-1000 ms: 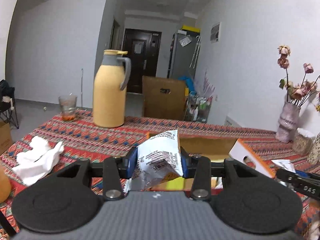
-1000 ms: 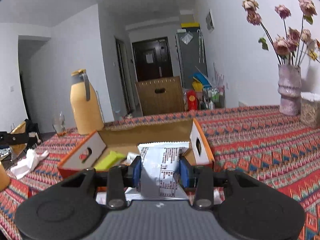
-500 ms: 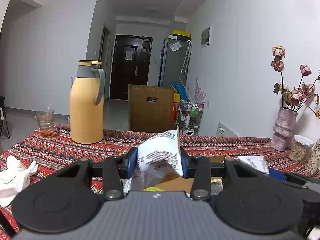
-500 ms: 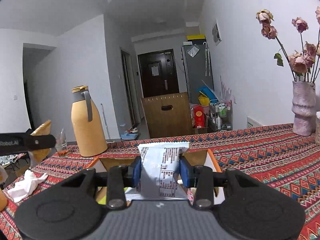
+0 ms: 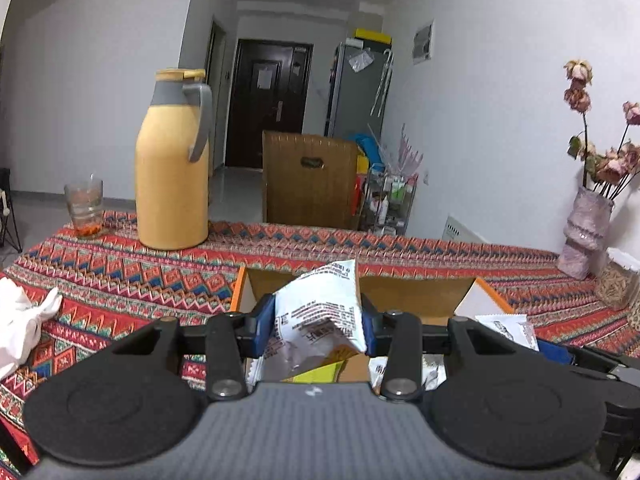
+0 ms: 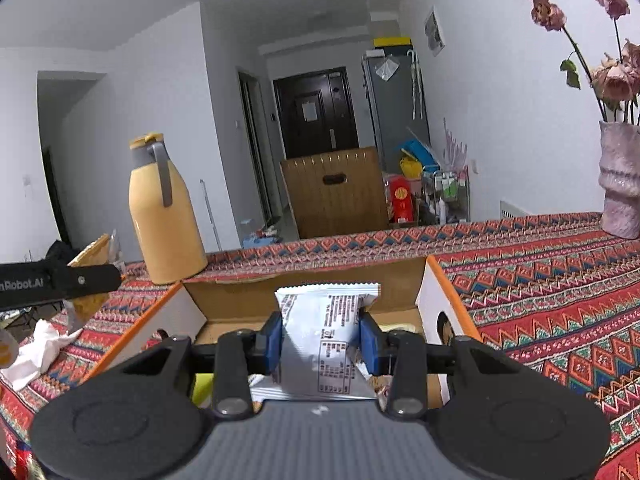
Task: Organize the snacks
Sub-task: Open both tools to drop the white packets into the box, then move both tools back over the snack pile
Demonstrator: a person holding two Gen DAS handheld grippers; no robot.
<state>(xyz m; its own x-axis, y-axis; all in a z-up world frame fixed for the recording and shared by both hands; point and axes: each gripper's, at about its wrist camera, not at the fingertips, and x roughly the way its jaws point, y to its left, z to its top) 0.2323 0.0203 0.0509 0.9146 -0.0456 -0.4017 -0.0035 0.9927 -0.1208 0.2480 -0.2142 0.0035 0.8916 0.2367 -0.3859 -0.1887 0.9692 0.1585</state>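
Both claws carry a packet over the open cardboard box [image 5: 416,300], so the step in hand looks like the drop-off: snacks brought to the box and not yet let go.

On the left, the left claw [image 5: 318,322] is clamped on a crumpled white snack packet [image 5: 320,312], its blue pads pressing the sides, the packet held above the box's near edge. On the right, the right claw [image 6: 322,340] is pinched nearly closed on a flatter white packet [image 6: 326,336], held upright over the box's interior.

The next move, as I judge it, calls for lowering each packet inside the walls and then releasing, minding the yellow-green packet [image 5: 316,372] already lying in the box.

The left view alone shows the drinking glass [image 5: 85,210] on the table [image 5: 120,276] beside the yellow thermos [image 5: 172,164], and the right claw's packet from the side. The right view alone shows the box's cut-out handle [image 6: 444,326] and the orange face of the left packet.
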